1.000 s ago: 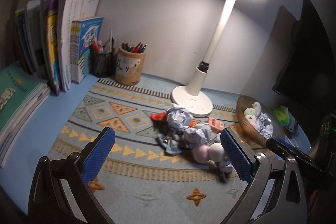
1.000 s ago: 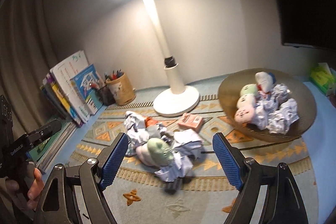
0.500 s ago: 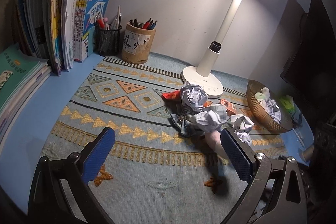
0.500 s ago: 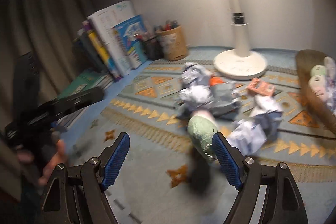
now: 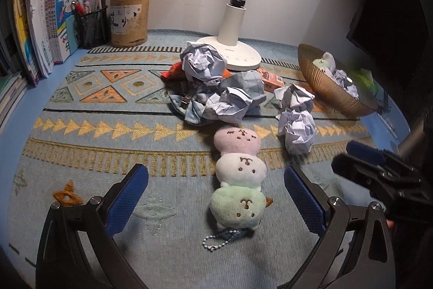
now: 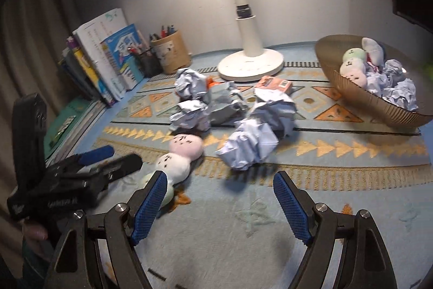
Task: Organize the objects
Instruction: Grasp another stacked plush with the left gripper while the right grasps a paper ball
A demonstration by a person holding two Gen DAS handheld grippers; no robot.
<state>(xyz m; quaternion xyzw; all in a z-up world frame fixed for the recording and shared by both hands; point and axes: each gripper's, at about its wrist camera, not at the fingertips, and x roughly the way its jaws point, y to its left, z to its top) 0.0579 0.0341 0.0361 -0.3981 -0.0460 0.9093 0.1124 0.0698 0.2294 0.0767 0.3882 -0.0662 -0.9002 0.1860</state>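
Note:
A plush toy of pink, white and green balls (image 5: 239, 175) lies on the patterned mat (image 5: 108, 153), between the fingers of my open, empty left gripper (image 5: 216, 198). It also shows in the right wrist view (image 6: 177, 159), left of my open, empty right gripper (image 6: 219, 207). Several crumpled paper balls (image 5: 296, 130) (image 6: 250, 144) lie in a heap behind it with a denim bow clip (image 5: 190, 106) and an orange box (image 5: 270, 77). A brown bowl (image 6: 360, 96) at the right holds another plush and paper balls.
A white desk lamp base (image 5: 234, 52) stands at the back middle. A wooden pen cup (image 5: 129, 20), a mesh pen holder (image 5: 90, 25) and upright books (image 5: 40, 23) line the back left. A dark monitor (image 5: 392, 18) is at the right.
Both grippers have dropped lower and closer to the mat. The plush toy has been dragged out of the heap toward the front and now lies stretched out alone.

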